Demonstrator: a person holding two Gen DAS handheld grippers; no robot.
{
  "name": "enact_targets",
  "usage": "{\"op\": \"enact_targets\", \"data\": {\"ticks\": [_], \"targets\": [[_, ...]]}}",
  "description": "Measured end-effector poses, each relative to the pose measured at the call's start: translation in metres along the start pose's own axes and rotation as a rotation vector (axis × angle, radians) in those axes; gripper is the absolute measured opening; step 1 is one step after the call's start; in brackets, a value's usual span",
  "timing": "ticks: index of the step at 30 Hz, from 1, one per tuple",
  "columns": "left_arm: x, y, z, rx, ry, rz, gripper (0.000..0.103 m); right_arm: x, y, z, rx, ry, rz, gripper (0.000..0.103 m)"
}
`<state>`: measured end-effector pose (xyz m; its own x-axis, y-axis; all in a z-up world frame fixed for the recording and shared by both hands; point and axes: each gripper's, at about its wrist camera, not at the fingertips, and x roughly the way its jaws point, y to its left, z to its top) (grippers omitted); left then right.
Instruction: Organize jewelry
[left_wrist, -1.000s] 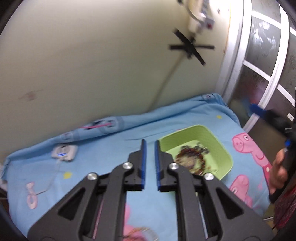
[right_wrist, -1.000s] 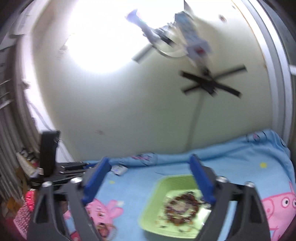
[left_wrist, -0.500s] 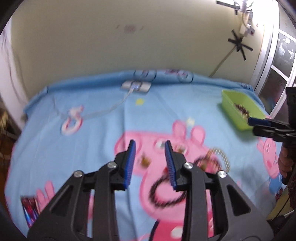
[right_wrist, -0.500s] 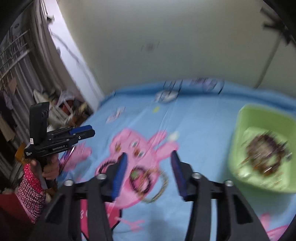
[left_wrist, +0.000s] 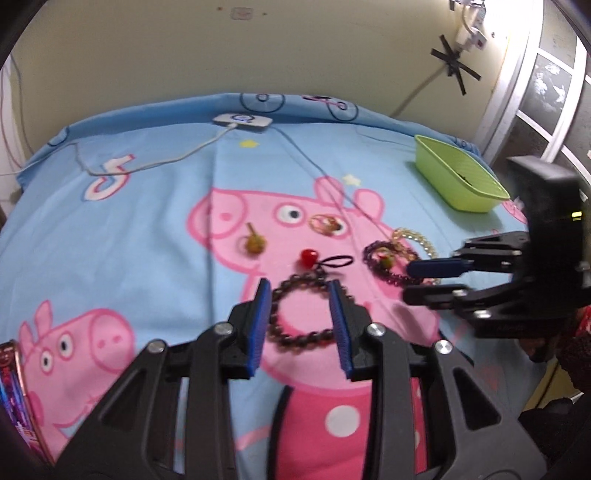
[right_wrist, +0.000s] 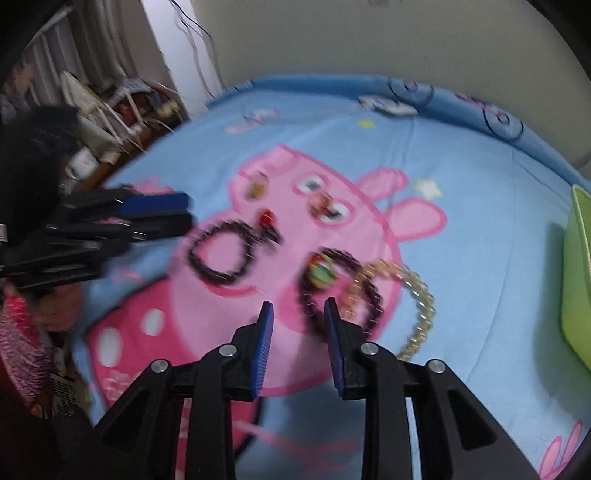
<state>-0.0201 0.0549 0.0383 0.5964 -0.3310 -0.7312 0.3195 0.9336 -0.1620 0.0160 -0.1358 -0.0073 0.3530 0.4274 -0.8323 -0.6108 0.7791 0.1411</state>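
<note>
Both grippers now lower, dark bead bracelet (left_wrist: 300, 314) framed by left gripper (left_wrist: 300, 295).

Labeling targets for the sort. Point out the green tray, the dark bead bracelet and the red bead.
green tray (left_wrist: 448, 176), left wrist view, on its near side wall.
dark bead bracelet (left_wrist: 295, 341), left wrist view, on its near beads.
red bead (left_wrist: 307, 256), left wrist view, on its middle.

Dim indoor light, motion blur, fisheye warp
</note>
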Motion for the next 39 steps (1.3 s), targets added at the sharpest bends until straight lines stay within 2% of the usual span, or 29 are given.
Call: {"op": "enact_targets", "data": {"ticks": [2, 4, 7, 11, 15, 16, 18, 19, 27, 31, 35, 36, 37, 39], "targets": [[0.002, -0.003, 0.001, 0.009, 0.001, -0.005, 0.031, -0.001, -0.002, -0.001, -0.002, -0.002, -0.008, 0.000], [0.001, -0.005, 0.002, 0.017, -0.002, -0.010, 0.030, -0.002, -0.002, -0.003, -0.014, 0.015, -0.008, 0.000], [-0.005, -0.006, 0.004, 0.019, -0.016, -0.015, 0.030, -0.013, 0.000, -0.005, 0.009, 0.000, 0.075, 0.000], [-0.014, -0.011, 0.007, 0.035, -0.040, -0.024, 0.030, -0.047, -0.017, 0.007, 0.151, -0.114, 0.269, 0.000], [-0.021, -0.025, 0.017, 0.066, -0.062, -0.055, 0.031, -0.072, -0.036, 0.020, 0.241, -0.191, 0.371, 0.000], [-0.022, -0.029, 0.020, 0.072, -0.069, -0.065, 0.034, -0.076, -0.039, 0.023, 0.250, -0.204, 0.383, 0.000], [-0.025, -0.039, 0.025, 0.088, -0.091, -0.084, 0.045, -0.085, -0.043, 0.026, 0.254, -0.230, 0.387, 0.000], [-0.026, -0.045, 0.028, 0.098, -0.104, -0.091, 0.047, -0.090, -0.045, 0.027, 0.253, -0.242, 0.386, 0.000], [-0.004, -0.099, 0.043, 0.206, -0.105, -0.142, 0.047, -0.103, -0.057, 0.019, 0.286, -0.284, 0.363, 0.000], [0.014, -0.121, 0.044, 0.221, -0.081, -0.169, 0.047, -0.107, -0.062, 0.007, 0.328, -0.302, 0.362, 0.000], [0.032, -0.142, 0.040, 0.250, -0.070, -0.181, 0.047, -0.108, -0.074, -0.006, 0.368, -0.309, 0.397, 0.000], [0.039, -0.147, 0.040, 0.250, -0.064, -0.187, 0.046, -0.109, -0.077, -0.011, 0.379, -0.316, 0.399, 0.000], [0.043, -0.150, 0.039, 0.248, -0.055, -0.196, 0.029, -0.111, -0.079, -0.014, 0.386, -0.320, 0.398, 0.000], [0.055, -0.157, 0.039, 0.243, -0.021, -0.232, 0.007, -0.114, -0.086, -0.020, 0.402, -0.328, 0.383, 0.000]]}}
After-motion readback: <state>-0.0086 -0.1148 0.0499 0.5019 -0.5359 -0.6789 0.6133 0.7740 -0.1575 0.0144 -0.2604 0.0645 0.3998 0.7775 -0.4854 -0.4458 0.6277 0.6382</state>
